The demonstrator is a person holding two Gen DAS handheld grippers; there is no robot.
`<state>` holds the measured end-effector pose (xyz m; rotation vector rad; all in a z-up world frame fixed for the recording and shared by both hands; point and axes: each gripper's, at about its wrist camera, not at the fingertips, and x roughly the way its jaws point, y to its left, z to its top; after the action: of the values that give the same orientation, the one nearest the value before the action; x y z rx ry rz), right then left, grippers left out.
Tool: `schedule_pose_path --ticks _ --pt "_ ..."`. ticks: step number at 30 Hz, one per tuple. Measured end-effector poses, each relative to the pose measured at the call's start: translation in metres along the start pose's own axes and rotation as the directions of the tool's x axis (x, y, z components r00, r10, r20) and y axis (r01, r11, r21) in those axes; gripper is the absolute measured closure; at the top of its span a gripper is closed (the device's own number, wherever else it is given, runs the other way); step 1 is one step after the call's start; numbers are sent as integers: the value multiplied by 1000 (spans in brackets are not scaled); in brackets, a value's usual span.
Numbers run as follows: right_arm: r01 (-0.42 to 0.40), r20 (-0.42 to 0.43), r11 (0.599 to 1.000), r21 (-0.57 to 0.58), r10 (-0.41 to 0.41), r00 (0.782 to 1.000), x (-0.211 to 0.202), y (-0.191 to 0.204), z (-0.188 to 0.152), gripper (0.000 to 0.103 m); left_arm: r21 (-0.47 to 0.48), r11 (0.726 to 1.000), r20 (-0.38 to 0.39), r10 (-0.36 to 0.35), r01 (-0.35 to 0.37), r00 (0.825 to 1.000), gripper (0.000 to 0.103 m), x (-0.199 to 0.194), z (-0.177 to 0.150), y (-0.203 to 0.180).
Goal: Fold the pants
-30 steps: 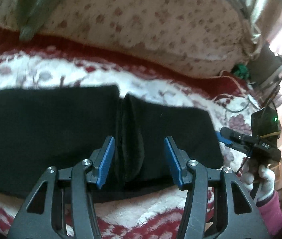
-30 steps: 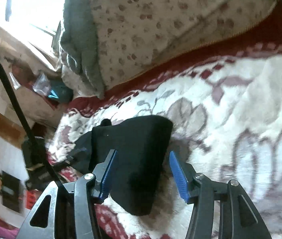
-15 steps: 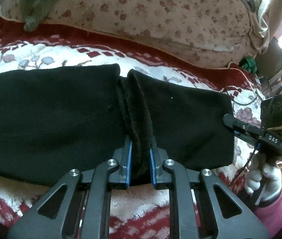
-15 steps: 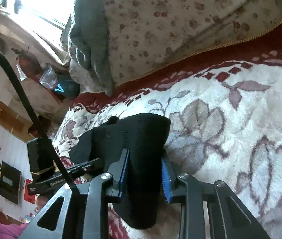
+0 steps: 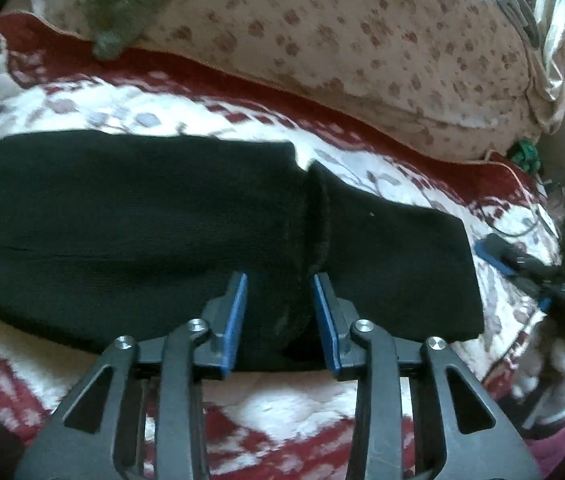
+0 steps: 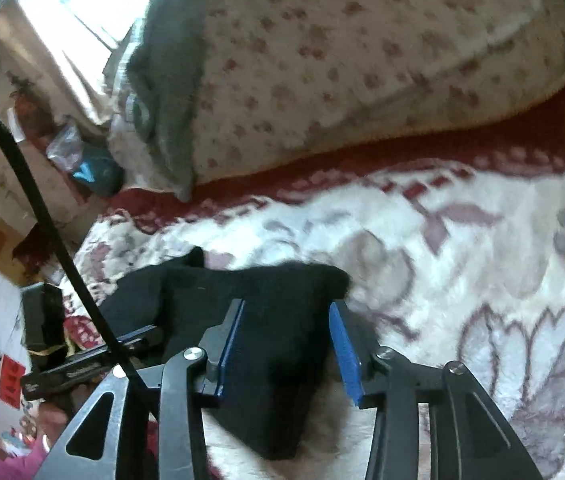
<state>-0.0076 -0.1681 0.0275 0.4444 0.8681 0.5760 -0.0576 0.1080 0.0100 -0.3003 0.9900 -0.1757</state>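
Spreading apart on both sides: left gripper (image 5: 280,312) astride the bunched middle ridge of black pants (image 5: 122,232), right gripper (image 6: 288,344) astride their end, flat on the red-and-white blanket (image 5: 290,404), floral pillow (image 5: 342,48) behind.

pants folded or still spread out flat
Partly folded. The black pants lie across the blanket with one end doubled over, its edge making a ridge midway, between the left gripper's opening jaws.
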Motion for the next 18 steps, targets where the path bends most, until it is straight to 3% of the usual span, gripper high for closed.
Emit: schedule_pose_path --ticks 8,18 --pt "-94 -34 989 -113 90 995 19 53 4 54 -28 989 91 148 -146 985 71 -28 1 24" --pt "-155 -140 970 -189 130 982 73 106 -1 54 -97 974 122 216 -205 969 71 -50 -5 62"
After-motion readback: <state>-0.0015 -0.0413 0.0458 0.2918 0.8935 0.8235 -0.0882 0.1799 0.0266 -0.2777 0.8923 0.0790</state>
